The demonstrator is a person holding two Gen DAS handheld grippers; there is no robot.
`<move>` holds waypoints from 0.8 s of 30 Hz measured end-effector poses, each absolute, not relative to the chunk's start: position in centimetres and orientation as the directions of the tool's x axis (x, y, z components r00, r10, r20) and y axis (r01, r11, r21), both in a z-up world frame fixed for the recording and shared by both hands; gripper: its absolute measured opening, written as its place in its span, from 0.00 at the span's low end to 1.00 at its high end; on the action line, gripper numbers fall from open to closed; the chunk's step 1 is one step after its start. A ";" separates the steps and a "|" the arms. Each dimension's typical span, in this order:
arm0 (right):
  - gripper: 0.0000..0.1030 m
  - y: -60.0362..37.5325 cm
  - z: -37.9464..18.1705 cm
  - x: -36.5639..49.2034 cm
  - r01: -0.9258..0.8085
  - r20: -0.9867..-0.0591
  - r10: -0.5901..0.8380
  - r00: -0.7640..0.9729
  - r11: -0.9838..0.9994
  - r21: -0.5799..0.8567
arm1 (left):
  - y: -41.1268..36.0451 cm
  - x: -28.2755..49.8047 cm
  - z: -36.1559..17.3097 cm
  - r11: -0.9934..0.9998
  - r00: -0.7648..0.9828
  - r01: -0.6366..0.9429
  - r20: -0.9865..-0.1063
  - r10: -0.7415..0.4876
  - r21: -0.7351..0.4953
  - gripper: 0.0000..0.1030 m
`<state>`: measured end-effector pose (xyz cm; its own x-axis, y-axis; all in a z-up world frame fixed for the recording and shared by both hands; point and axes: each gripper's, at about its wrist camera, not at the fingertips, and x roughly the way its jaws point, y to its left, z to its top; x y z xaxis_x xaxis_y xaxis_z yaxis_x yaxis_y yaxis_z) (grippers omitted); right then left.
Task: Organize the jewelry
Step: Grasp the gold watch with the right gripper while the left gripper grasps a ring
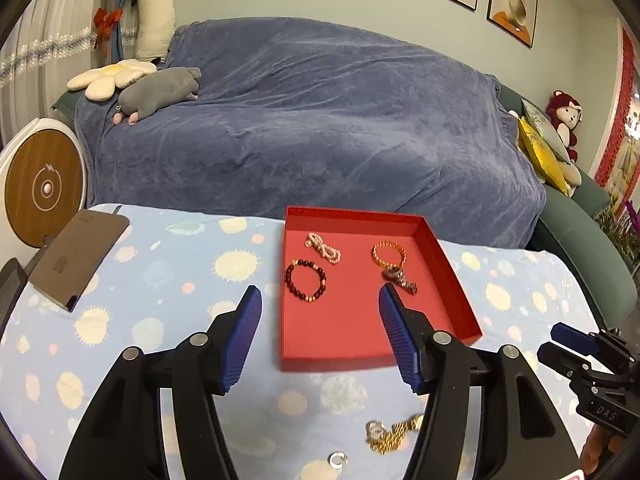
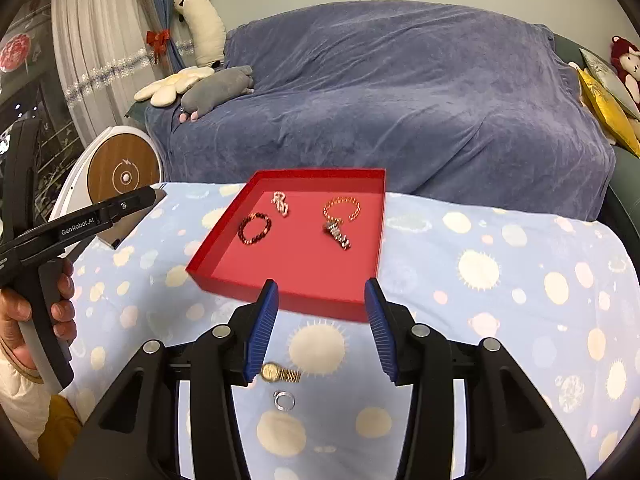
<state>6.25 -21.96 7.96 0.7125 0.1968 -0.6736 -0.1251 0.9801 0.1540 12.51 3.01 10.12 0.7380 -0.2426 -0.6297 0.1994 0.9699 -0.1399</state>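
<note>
the red tray (image 2: 372, 236) sits on the spotty cloth (image 2: 500, 280). in the tray are a dark bead bracelet (image 2: 254, 228), a pearl string (image 2: 280, 202), an orange bracelet (image 2: 341, 209) and a small silver piece (image 2: 338, 235) that is too blurry to name. in front of the tray, on the cloth, lie a gold watch (image 2: 280, 373) and a ring (image 2: 284, 400); a finger hides part of the watch. the left gripper (image 1: 320, 300) and the right gripper (image 2: 320, 294) are both spread wide and hold nothing.
</note>
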 end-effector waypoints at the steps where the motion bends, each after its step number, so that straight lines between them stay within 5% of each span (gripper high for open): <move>1: 0.42 -21.7 7.3 5.7 -0.127 -0.680 0.204 0.704 0.979 0.162 | 3.0 11.5 9.5 0.972 0.734 0.194 -0.638 -0.234 -0.135 0.58; 24: 0.42 -15.3 -3.6 7.4 -0.400 -0.798 0.239 0.554 0.917 -0.003 | 3.1 7.4 -1.8 0.959 0.538 0.267 -0.810 -0.232 -0.098 0.58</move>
<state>7.45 -15.33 -3.55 0.5536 0.2392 -0.7977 -0.3998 0.9166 -0.0026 7.42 3.10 -1.77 0.5378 -0.2321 -0.8105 0.2668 0.9588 -0.0975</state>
